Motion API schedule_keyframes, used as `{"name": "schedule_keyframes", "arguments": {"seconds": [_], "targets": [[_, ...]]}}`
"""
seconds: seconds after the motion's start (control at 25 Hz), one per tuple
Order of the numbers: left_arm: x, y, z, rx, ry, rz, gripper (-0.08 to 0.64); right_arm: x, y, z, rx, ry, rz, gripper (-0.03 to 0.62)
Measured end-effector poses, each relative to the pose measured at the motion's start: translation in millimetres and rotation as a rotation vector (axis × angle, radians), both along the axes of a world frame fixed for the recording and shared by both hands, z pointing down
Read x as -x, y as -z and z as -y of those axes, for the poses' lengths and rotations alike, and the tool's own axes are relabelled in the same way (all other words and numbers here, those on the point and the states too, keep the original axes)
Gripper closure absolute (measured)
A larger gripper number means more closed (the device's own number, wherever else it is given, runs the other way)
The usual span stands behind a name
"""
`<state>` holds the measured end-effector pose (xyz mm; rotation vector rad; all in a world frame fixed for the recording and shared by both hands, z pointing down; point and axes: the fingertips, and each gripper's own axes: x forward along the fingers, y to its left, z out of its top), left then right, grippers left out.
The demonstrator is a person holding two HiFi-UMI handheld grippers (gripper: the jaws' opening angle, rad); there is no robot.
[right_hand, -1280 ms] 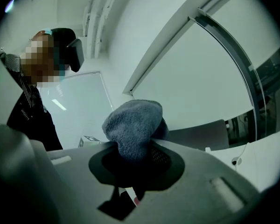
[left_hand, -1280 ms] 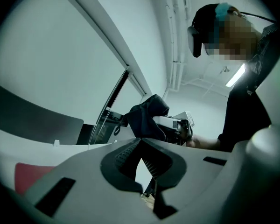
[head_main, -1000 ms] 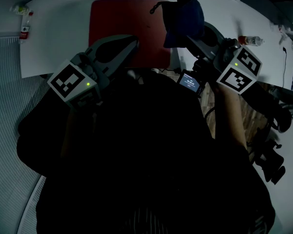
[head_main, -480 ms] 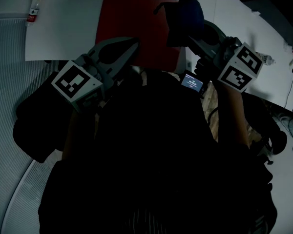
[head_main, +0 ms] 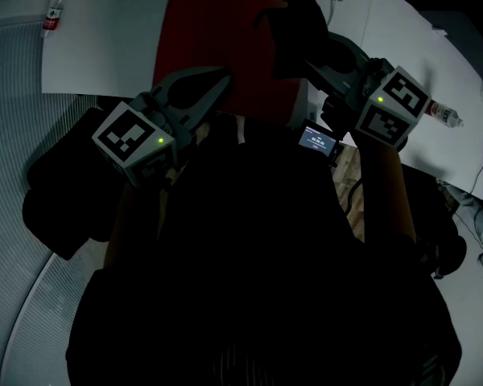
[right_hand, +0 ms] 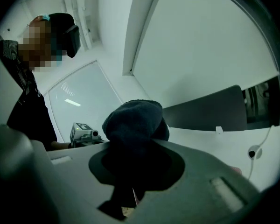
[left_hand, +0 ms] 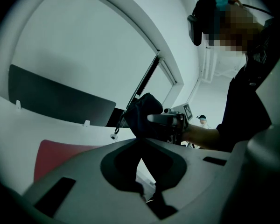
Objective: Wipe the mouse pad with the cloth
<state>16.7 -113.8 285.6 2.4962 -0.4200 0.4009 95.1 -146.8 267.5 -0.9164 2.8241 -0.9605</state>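
Head view from above: dark blue cloth (head_main: 296, 24) bunched over the tips of the right gripper (head_main: 299, 48), above the far right corner of the red mouse pad (head_main: 213, 30) on the white table (head_main: 97, 55). Right gripper view: jaws pressed shut on the cloth (right_hand: 134, 122), the fabric pinched at the tips of the right gripper (right_hand: 134, 143), bulging forward and upward beyond them and trailing down through the opening behind them. Left gripper view: same cloth (left_hand: 142, 112) carried in the right gripper (left_hand: 155, 119), hanging clear of the mouse pad (left_hand: 60, 154) rather than pressed flat on it. Left gripper (head_main: 224, 77) poised over the near edge of the pad, well apart from the cloth; in its own view, fingers of the left gripper (left_hand: 140, 140) closed tip to tip, nothing between them, only the table (left_hand: 42, 125) and pad beyond. Left gripper (right_hand: 84, 132) also visible in the right gripper view, low and to the left of the cloth. Plastic bottle (head_main: 55, 16) on the table's far left corner, a second bottle (head_main: 443, 116) at the far right, both away from the pad.
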Motion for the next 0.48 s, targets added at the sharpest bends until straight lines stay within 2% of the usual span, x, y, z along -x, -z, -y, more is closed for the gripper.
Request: {"name": "schedule_keyframes", "arguments": {"seconds": [0.12,0.28,0.48], "targets": [[-4,-16,1,0.022,0.010,0.021,0.552,0,-15,5,0.021,0.024,-0.010,0.517],[-4,-30,9,0.085,0.049,0.000,0.552,1,-33,13,0.049,0.049,-0.021,0.517],[0,-56,10,0.113,0.080,0.039,0.552,-2,-55,12,0.070,0.075,-0.071,0.517]]}}
